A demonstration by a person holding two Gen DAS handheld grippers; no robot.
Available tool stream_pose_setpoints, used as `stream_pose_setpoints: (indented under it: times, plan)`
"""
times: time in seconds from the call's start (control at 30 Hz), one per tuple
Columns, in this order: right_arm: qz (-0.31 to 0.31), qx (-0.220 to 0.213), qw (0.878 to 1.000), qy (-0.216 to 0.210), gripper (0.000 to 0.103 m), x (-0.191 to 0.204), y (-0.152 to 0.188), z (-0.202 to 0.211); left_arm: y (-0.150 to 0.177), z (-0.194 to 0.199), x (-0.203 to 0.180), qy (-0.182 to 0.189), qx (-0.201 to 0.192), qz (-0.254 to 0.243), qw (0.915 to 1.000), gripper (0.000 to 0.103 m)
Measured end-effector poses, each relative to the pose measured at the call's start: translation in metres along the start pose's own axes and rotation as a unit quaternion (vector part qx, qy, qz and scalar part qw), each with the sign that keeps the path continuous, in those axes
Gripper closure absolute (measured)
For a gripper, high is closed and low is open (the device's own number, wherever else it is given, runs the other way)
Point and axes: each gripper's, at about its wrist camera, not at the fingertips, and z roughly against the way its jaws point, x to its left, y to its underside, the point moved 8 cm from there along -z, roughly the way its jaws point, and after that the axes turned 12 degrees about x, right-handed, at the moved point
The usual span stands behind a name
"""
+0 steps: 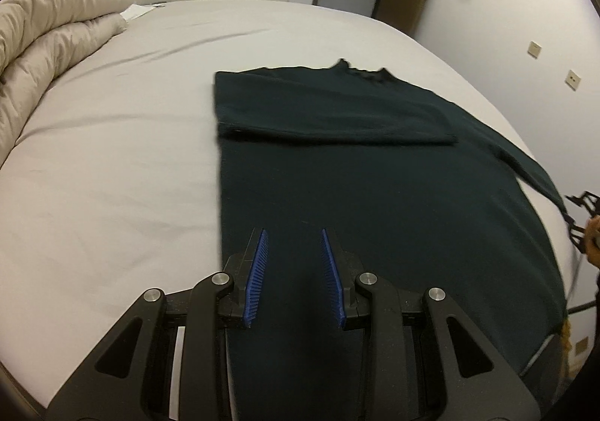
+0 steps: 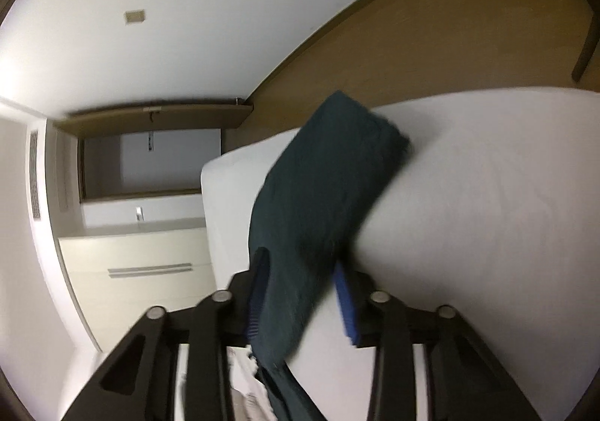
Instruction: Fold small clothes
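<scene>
Dim indoor light, strong fisheye curvature, right wrist view motion-blurred

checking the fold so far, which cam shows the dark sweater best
The left wrist view: the dark sweater lies spread on the bed, one sleeve folded across its chest, collar visible. The right wrist view shows only a blurred sleeve running between the right gripper jaws.
</scene>
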Motion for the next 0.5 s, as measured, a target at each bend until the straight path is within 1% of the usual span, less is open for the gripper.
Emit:
stream_pose_setpoints:
  times: [0.07,0.17,0.23,0.3,0.37,0.47,0.5]
  plan:
    - [-0.016,-0.007,1.0,-0.017,0.077,-0.003,-0.008,-0.003,0.001,0.004,-0.011,0.006,0.005,-0.005,1.0,0.074]
    - [-0.016,-0.02,0.999,-0.038,0.077,-0.01,-0.017,0.015,0.006,0.008,-0.032,0.013,0.01,-0.016,0.9997,0.074]
    - [-0.013,-0.031,0.998,-0.054,0.078,-0.009,-0.023,0.019,0.01,0.006,-0.045,0.016,0.015,-0.021,0.9995,0.074]
    - [-0.005,-0.036,0.998,-0.057,0.083,-0.008,-0.026,0.018,0.012,0.002,-0.054,0.023,0.024,-0.021,0.9992,0.074]
    - [0.012,-0.039,0.998,-0.048,0.091,-0.01,-0.03,0.015,0.012,-0.001,-0.062,0.042,0.032,-0.016,0.9985,0.074]
    - [0.033,-0.053,0.998,-0.014,0.092,-0.003,-0.028,0.008,0.004,-0.007,-0.069,0.065,0.035,-0.004,0.9973,0.074]
    - [0.053,-0.062,0.997,0.013,0.092,0.01,-0.028,0.003,-0.001,-0.009,-0.071,0.076,0.036,0.001,0.9965,0.074]
